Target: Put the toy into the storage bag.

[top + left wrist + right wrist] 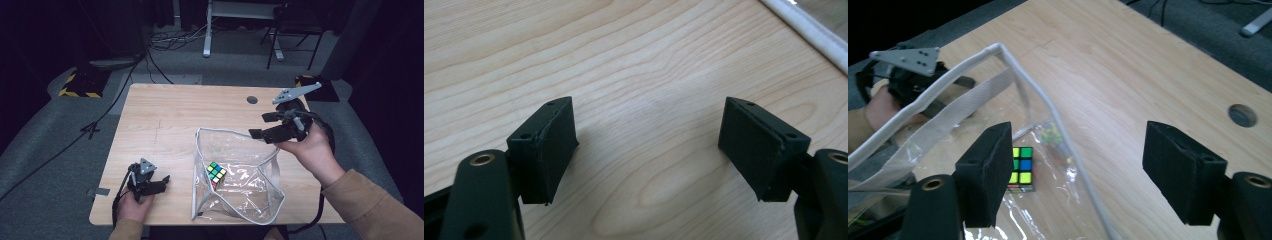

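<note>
Right gripper (266,125) is hovering with fingers wide and empty over the clear bag (235,175) holding the cube (216,173); left gripper (159,181), fingers wide, should pin the bag's near edge

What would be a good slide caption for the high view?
Puzzle cube inside a clear bag on a wooden table; right gripper open above its rim, left gripper open nearby.
</note>
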The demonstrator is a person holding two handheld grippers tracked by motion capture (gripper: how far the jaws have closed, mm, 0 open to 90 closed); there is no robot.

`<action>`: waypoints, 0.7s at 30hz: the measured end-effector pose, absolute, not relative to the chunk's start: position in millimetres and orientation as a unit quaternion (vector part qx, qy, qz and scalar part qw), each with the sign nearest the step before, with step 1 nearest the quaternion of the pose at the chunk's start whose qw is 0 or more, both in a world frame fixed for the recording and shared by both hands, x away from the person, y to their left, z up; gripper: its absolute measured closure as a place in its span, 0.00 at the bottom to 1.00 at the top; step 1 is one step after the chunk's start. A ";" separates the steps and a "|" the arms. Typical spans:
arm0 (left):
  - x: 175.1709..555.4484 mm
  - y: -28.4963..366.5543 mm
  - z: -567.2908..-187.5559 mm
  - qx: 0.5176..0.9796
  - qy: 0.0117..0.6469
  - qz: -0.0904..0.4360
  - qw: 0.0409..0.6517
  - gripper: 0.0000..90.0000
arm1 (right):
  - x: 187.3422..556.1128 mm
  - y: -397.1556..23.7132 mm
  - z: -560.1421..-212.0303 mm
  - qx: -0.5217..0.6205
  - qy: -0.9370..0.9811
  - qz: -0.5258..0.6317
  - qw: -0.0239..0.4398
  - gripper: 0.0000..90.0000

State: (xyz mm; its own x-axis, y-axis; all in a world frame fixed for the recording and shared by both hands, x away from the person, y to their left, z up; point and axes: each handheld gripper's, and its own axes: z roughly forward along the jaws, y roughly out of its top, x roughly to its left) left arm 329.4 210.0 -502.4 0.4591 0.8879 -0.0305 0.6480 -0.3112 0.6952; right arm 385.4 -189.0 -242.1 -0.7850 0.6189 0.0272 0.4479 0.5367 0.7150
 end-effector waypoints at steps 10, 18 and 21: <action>322.9 221.8 -502.7 0.787 0.490 0.183 0.328 0.25 | 400.8 -225.4 -239.6 0.335 0.852 0.377 0.140 0.32; 321.1 224.8 -502.7 0.785 0.492 0.186 0.327 0.25 | 406.3 -251.6 -241.6 0.358 0.839 0.382 0.150 0.32; 321.1 224.8 -502.7 0.786 0.492 0.186 0.326 0.25 | 405.3 -262.8 -244.7 0.366 0.833 0.385 0.155 0.32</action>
State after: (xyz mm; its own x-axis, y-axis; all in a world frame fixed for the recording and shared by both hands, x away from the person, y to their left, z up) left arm 321.1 224.8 -502.7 0.4472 0.8940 -0.0286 0.6511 -0.3035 0.6957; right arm 405.3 -262.8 -244.7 -0.6837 0.7293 0.0246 0.4912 0.4350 0.7547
